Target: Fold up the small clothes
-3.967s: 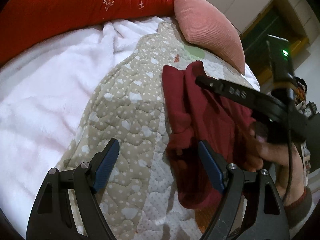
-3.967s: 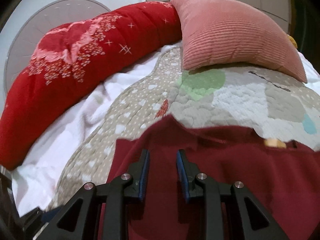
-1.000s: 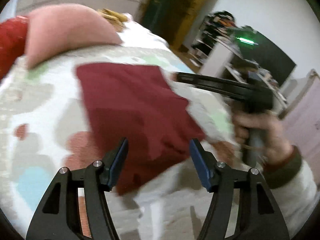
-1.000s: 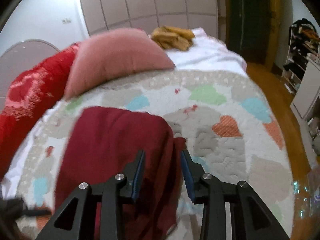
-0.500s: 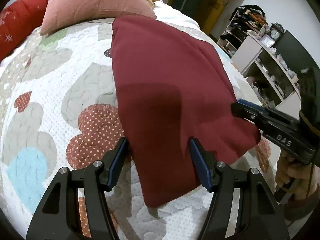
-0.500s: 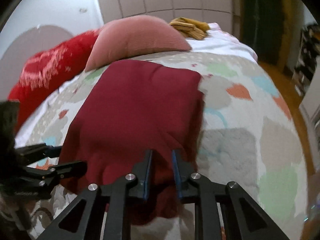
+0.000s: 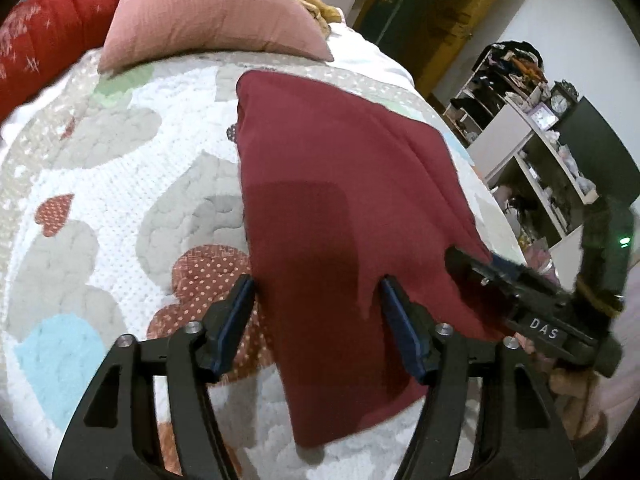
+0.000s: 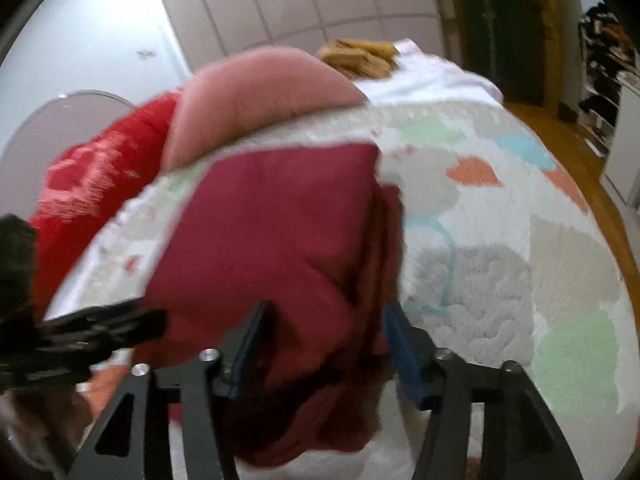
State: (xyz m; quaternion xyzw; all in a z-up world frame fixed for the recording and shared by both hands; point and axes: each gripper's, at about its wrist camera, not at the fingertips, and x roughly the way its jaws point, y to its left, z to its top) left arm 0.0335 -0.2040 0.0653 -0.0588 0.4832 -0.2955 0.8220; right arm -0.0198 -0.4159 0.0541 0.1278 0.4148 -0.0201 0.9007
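Note:
A dark red garment (image 7: pixel 336 200) lies folded lengthwise on the heart-patterned quilt (image 7: pixel 100 184). My left gripper (image 7: pixel 316 292) is open, its jaws standing either side of the garment's near end, above it. My right gripper (image 8: pixel 320 316) is open over the garment's (image 8: pixel 272 232) near right edge, where layers bunch up. The right gripper also shows in the left wrist view (image 7: pixel 480 268) at the garment's right side. The right wrist view is blurred.
A pink cushion (image 7: pixel 208 12) and a red bolster (image 7: pixel 44 36) lie at the head of the bed. A yellow cloth (image 8: pixel 360 56) lies behind the cushion. Shelves (image 7: pixel 532 152) stand to the right, past the bed's edge and the wooden floor (image 8: pixel 560 132).
My right gripper has opened and let go of the garment's edge. The garment now lies on the quilt. My left gripper stays open over the near end.

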